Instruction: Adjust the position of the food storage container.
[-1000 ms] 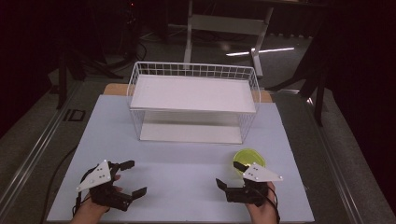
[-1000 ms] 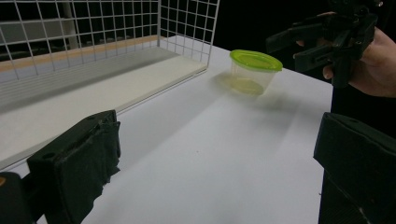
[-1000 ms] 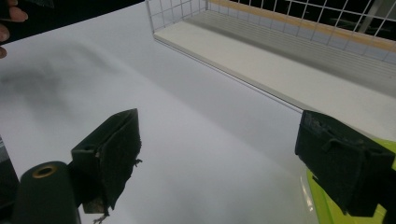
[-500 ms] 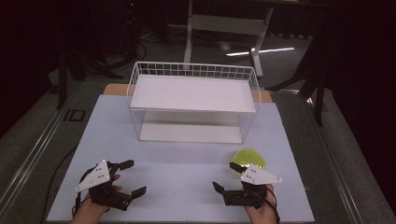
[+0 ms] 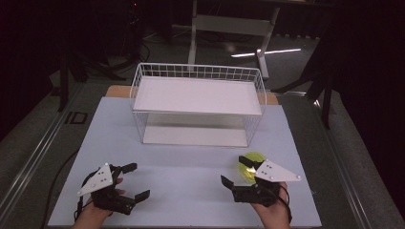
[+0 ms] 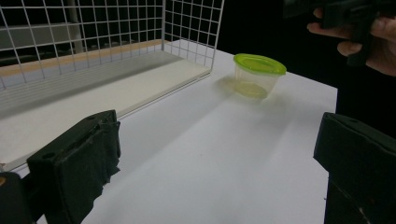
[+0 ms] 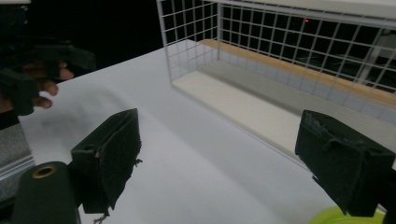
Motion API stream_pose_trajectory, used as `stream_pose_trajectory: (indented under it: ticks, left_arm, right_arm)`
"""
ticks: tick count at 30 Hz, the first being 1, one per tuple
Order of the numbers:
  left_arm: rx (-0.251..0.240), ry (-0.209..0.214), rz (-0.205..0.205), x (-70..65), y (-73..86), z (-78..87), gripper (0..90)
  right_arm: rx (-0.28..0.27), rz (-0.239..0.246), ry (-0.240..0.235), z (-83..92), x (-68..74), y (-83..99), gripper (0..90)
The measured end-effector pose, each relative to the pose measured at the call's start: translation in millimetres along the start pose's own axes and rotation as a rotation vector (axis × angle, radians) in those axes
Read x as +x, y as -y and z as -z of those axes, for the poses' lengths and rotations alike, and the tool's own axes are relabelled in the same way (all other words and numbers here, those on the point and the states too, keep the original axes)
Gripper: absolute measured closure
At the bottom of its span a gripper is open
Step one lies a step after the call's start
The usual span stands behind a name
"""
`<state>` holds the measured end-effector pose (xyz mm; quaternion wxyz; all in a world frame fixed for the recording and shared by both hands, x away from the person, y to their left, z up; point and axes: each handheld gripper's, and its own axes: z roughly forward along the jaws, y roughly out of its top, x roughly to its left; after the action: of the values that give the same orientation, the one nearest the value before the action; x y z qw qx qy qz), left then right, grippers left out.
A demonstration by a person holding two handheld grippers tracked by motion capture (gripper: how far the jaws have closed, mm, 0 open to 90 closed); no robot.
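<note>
The left tool [image 5: 134,181] is resting low at about 7 o'clock on the white surface [image 5: 191,162], its jaws standing wide apart and holding nothing. The right tool [image 5: 236,172] is sitting at about 5 o'clock, its jaws also apart and empty. The small container with the green lid [image 6: 258,74] is standing just beside the right tool, in front of the white wire basket [image 5: 198,102].

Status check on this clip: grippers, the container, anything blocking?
Left gripper open, empty, low over table. Right gripper open, empty, beside the green-lidded container, not touching. Wire basket behind; nothing between.
</note>
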<state>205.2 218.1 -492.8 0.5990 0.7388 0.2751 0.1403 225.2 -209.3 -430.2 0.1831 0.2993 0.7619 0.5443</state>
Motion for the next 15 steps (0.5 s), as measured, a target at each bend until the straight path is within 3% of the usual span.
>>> stream_pose_trajectory:
  ticks: [4, 8, 15]
  left_arm:
    - [0.004, 0.004, -0.002, -0.1, 0.5, -2.0, 1.4]
    - [0.006, 0.007, -0.006, -1.0, 0.6, -2.7, 1.4]
    - [0.004, 0.006, -0.002, -0.7, 0.6, -2.8, 1.4]
  right_arm:
    - [0.001, -0.026, 0.019, 1.6, -14.7, -5.4, 15.0]
    - [0.005, -0.021, 0.069, 4.9, -30.8, -8.4, 17.9]
    - [0.033, -0.026, 0.160, 14.1, -58.7, -4.3, 32.4]
